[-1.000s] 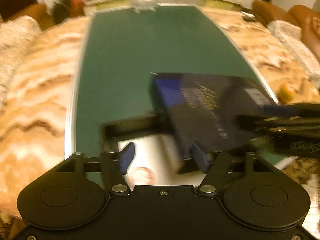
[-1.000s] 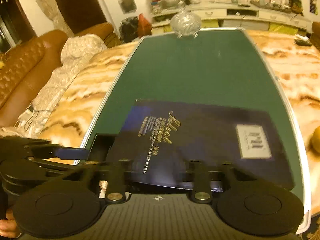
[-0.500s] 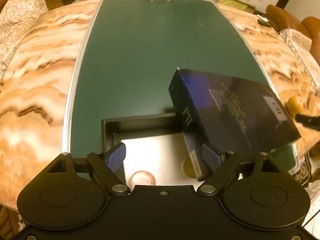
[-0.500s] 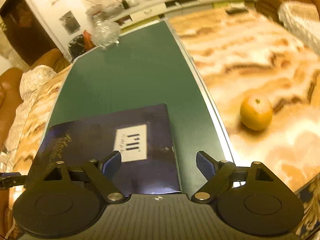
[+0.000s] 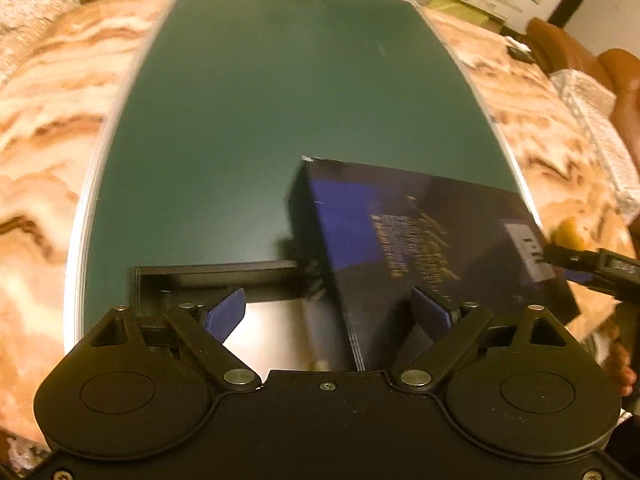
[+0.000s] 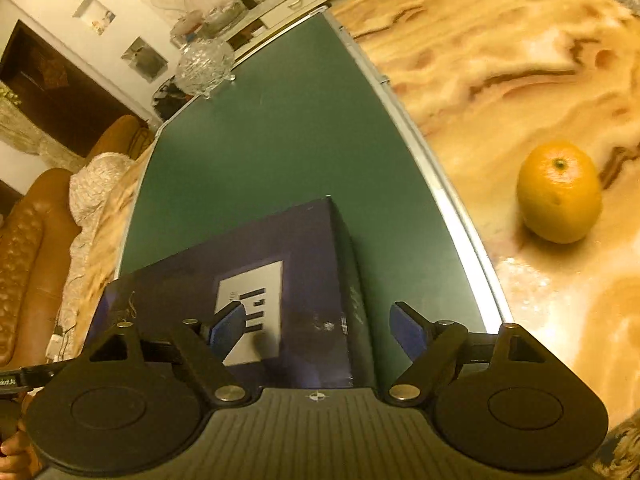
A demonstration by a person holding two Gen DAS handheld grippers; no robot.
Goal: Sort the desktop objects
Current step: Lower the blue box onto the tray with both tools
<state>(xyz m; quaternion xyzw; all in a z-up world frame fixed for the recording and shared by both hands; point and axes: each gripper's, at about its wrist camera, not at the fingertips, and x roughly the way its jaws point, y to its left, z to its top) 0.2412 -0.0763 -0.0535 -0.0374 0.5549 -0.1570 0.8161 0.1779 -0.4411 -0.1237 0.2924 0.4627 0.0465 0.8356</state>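
Note:
A dark blue box lid (image 5: 420, 248) with gold lettering and a white barcode label lies slanted over the right part of an open black box base (image 5: 216, 272) with a pale inside. My left gripper (image 5: 328, 314) is open just in front of the base, and the lid's near corner lies between its fingers. My right gripper (image 6: 318, 326) is open above the lid's (image 6: 304, 248) label end and right edge, holding nothing. It also shows at the lid's right in the left wrist view as the right gripper (image 5: 592, 264). An orange (image 6: 560, 196) sits on the marble to the right.
The box stands on a green inlay (image 5: 280, 100) with a metal rim, set in a marbled tabletop (image 6: 500, 60). A cut-glass bowl (image 6: 204, 66) stands at the inlay's far end. Brown sofas flank the table. A hand (image 5: 622, 372) shows at the right edge.
The right gripper has let go of the lid and swung right, bringing the orange into view. The lid has settled over the base's right part. The left gripper has widened.

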